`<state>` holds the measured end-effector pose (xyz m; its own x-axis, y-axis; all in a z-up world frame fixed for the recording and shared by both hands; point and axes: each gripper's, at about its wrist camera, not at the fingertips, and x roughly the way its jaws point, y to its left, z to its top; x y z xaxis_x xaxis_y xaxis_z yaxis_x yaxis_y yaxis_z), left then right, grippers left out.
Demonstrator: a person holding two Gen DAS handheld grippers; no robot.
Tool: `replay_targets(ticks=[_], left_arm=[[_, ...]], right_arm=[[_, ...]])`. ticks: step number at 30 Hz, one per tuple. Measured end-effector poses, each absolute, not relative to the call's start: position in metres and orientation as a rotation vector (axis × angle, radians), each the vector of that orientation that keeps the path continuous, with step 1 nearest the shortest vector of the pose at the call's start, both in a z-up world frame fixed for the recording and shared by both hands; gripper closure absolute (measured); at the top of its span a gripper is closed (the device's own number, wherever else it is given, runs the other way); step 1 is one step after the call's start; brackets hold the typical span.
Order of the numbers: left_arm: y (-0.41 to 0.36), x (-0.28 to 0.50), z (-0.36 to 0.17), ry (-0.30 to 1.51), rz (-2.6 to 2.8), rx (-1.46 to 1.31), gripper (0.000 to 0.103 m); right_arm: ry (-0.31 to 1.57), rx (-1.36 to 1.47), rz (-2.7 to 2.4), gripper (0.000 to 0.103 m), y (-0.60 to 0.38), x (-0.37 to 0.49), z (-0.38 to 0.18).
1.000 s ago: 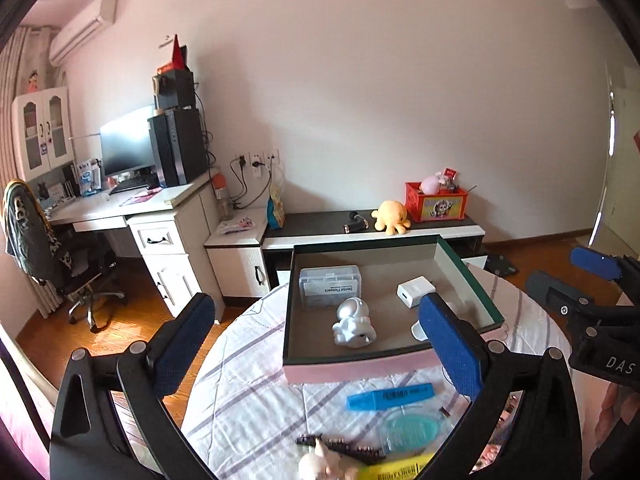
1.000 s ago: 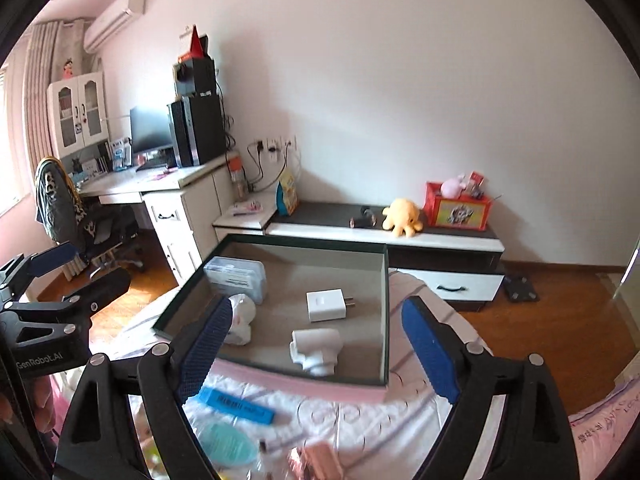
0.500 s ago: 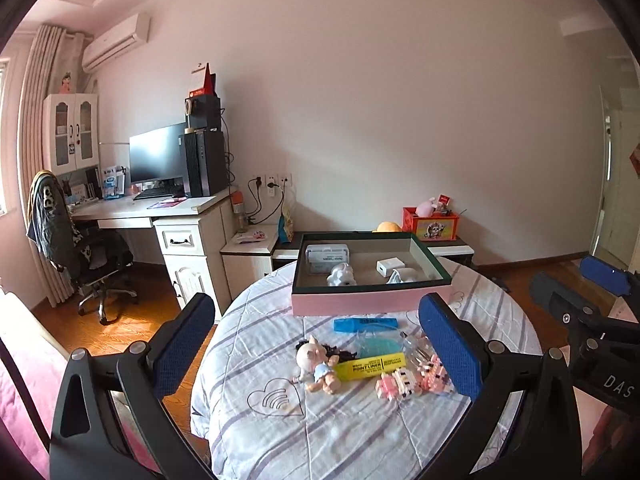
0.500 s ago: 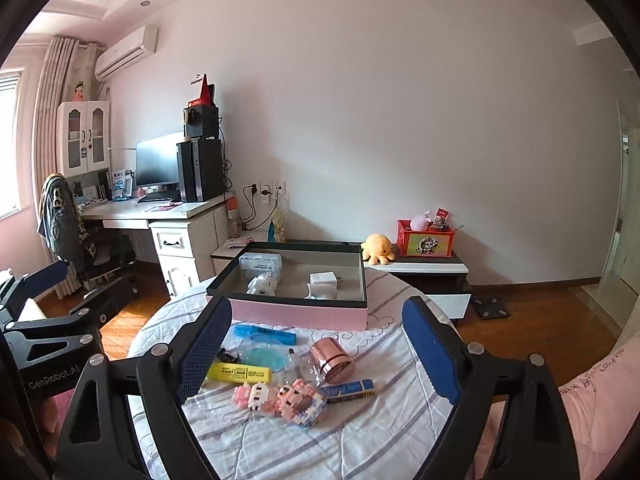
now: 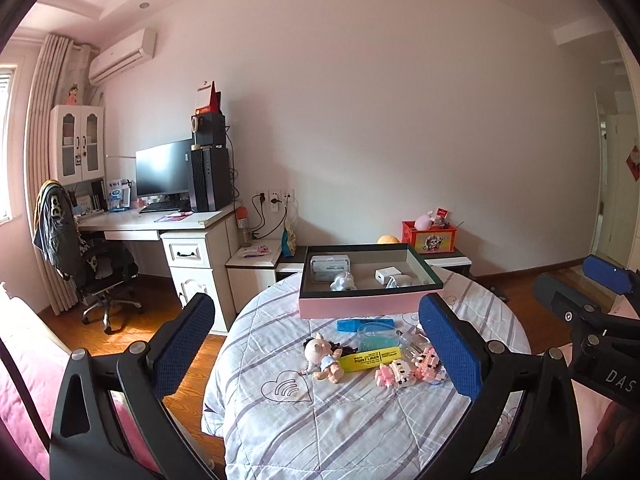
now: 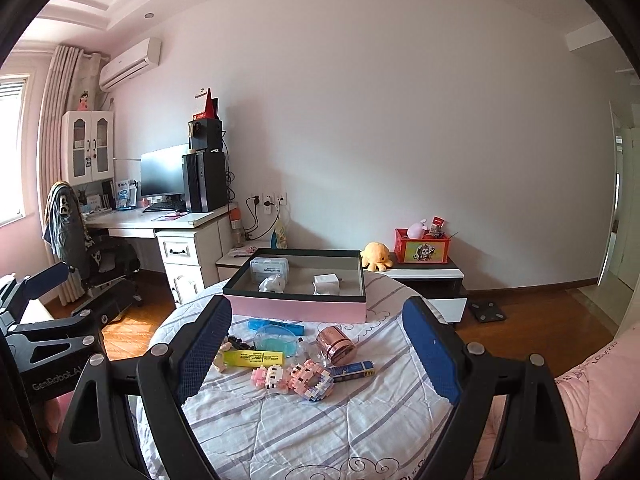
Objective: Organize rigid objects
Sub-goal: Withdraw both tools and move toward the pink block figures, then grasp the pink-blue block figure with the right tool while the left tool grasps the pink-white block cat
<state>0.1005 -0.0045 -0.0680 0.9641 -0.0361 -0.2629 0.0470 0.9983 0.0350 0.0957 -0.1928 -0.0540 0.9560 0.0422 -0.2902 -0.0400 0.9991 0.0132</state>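
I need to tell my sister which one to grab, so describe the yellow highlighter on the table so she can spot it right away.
On the round table with the striped quilted cloth, look in the clutter before the pink-sided tray. The yellow highlighter lies flat beside the pink block figures, the only bright yellow bar, with black printed lettering.

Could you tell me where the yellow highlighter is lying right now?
The yellow highlighter lies on the round table, in front of the pink box, between the pig doll and the pink block figures.
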Motion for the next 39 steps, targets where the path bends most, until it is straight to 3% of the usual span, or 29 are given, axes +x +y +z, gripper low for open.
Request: replay_targets(ticks=[20, 29, 39], left_arm=[[0.009, 0.134, -0.098, 0.36, -0.042, 0.018, 0.0], [0.019, 0.187, -0.16, 0.573, -0.052, -0.021, 0.0], [0.016, 0.22, -0.196, 0.68, -0.05, 0.008, 0.0]], right_arm=[[0.362, 0.026, 0.011, 0.014, -0.203, 0.113, -0.075], [0.563, 0.039, -0.012, 0.014, -0.219, 0.167, -0.143], [0.775, 0.059, 0.065, 0.014, -0.21, 0.238, -0.215]])
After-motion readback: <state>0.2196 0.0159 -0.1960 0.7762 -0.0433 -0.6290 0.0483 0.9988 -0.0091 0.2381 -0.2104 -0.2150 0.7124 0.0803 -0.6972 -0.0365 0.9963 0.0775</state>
